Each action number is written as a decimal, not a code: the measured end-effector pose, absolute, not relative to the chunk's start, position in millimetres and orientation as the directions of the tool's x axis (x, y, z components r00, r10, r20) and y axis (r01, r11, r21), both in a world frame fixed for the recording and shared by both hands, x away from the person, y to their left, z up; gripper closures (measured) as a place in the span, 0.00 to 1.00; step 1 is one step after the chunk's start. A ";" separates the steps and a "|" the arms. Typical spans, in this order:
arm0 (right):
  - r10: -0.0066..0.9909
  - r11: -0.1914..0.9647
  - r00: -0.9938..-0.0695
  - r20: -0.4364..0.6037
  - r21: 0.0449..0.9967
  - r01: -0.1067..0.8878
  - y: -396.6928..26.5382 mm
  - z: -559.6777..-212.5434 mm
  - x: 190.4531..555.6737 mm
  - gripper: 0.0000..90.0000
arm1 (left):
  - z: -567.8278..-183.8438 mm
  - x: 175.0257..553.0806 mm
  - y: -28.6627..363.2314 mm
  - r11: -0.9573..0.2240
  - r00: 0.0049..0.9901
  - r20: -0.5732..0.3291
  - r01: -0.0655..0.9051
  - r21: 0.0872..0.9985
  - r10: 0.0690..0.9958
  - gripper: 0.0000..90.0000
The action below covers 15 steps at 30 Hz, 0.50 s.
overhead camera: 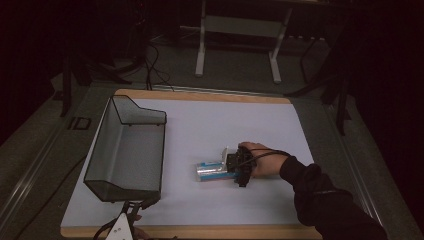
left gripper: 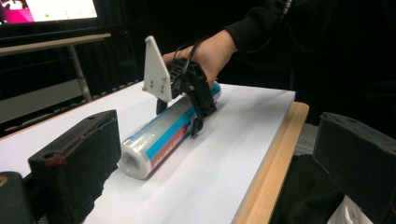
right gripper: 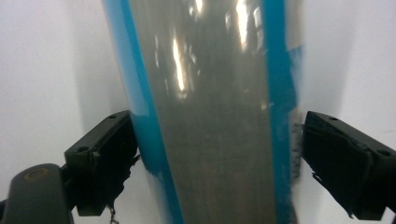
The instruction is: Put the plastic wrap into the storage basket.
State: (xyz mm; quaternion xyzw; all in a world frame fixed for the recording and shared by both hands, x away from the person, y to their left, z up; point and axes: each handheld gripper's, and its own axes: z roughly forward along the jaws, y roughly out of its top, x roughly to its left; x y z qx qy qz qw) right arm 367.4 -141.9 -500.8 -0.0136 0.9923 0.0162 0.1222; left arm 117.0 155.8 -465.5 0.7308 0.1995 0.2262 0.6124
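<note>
- Left gripper (overhead camera: 131, 212): jaws stand wide apart with nothing between them, parked at the desk's near edge toward the near-left corner, just below the basket.
- Black mesh basket (overhead camera: 127, 147) lies along the left side of the desk (overhead camera: 200, 210), open and empty as far as I can see.
- The roll (left gripper: 161, 135) is a shiny plastic-wrapped tube with blue and red print, lying on its side a bit right of the middle of the desk, well apart from the basket.
- Right gripper (left gripper: 180, 114): it's down over the roll's right end, one jaw on each side. From its own view the left pad looks like it's touching the blue stripe, while the right pad seems a hair off, so I'd call it straddling, not clamped yet.
- What could go wrong, just my guess: slick round wrapper plus a grab near one end means the long free end could sag or twist out on the lift. Closing off-centre could also roll it away.
</note>
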 end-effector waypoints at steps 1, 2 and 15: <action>-0.026 0.999 -0.973 -0.231 0.019 -0.031 -141.9 -502.5 368.1 0.13 | -465.5 117.1 155.7 -0.168 0.819 0.085 0.015 0.986 0.567 0.02; -0.022 0.999 -0.973 -0.229 0.020 -0.027 -141.7 -504.1 368.7 0.13 | -465.5 117.1 155.7 -0.169 0.820 0.085 0.015 0.985 0.567 0.02; -0.093 0.995 -0.976 -0.197 0.015 -0.098 -139.6 -504.9 370.0 0.22 | -466.2 116.8 154.4 -0.175 0.825 0.087 0.015 0.984 0.559 0.02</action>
